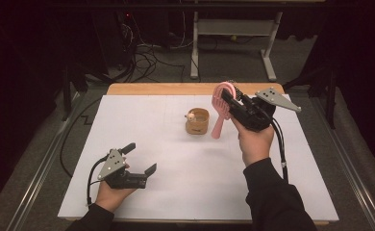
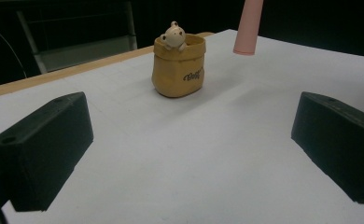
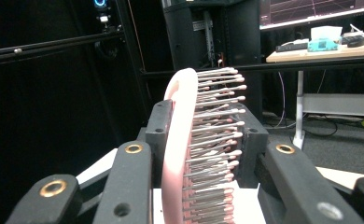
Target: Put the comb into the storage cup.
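Carriage of the pink plastic bristle hairbrush (image 1: 222,108) is judged under way, its head clenched in the right gripper (image 1: 230,99) above the table (image 1: 142,120), handle hanging beside the tan bear-topped ceramic pot (image 1: 197,121), where lowering seems called for, while the left gripper (image 1: 140,159) is held released.

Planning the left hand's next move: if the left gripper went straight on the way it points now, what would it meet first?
Probably the yellow bear cup: it stands ahead of the open left gripper, slightly left of centre, with bare white table between.

White table sheet (image 1: 176,168), wooden table edge (image 1: 152,89), grey desk frame (image 1: 233,29), tangled floor cables (image 1: 147,60), monitor (image 3: 315,9)
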The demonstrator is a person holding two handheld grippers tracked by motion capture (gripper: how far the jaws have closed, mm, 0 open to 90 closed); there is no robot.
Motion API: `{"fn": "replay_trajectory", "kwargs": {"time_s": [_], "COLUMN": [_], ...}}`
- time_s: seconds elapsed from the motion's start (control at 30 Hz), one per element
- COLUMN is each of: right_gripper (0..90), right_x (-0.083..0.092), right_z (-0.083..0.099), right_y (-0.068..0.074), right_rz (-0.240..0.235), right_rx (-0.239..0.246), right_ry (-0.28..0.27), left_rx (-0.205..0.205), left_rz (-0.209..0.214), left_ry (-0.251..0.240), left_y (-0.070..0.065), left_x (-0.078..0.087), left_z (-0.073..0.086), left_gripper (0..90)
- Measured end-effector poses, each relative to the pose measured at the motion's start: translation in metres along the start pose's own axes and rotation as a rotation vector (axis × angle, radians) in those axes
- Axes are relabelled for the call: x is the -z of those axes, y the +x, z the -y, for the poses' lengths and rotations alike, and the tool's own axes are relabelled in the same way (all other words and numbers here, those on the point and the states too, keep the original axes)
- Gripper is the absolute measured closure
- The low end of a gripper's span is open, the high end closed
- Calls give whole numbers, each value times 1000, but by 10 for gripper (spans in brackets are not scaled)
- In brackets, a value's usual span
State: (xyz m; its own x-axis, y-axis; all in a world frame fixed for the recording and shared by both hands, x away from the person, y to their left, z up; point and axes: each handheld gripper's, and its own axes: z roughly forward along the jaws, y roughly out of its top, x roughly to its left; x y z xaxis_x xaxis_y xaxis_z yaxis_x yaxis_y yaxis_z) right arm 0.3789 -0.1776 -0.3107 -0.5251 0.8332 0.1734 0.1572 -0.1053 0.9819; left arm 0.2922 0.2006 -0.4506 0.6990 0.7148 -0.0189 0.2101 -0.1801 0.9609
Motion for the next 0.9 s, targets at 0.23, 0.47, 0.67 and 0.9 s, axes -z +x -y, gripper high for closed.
{"fn": "replay_trajectory", "kwargs": {"time_s": [0.23,0.47,0.67,0.9], "right_gripper": [667,667,667,667], "right_x": [-9,-16,-22,-30], "right_z": [-6,-16,-24,-25], "right_y": [-1,-1,-2,-4], "right_rz": [6,15,23,33], "right_rx": [5,11,8,9], "right_ry": [-13,-31,-45,-65], "left_rx": [1,-5,0,0], "left_rz": [4,3,6,9], "left_ry": [1,3,2,3], "left_y": [-1,-1,-1,-1], "left_x": [-1,-1,0,0], "left_z": [0,0,0,1], "left_gripper": [0,0,0,0]}}
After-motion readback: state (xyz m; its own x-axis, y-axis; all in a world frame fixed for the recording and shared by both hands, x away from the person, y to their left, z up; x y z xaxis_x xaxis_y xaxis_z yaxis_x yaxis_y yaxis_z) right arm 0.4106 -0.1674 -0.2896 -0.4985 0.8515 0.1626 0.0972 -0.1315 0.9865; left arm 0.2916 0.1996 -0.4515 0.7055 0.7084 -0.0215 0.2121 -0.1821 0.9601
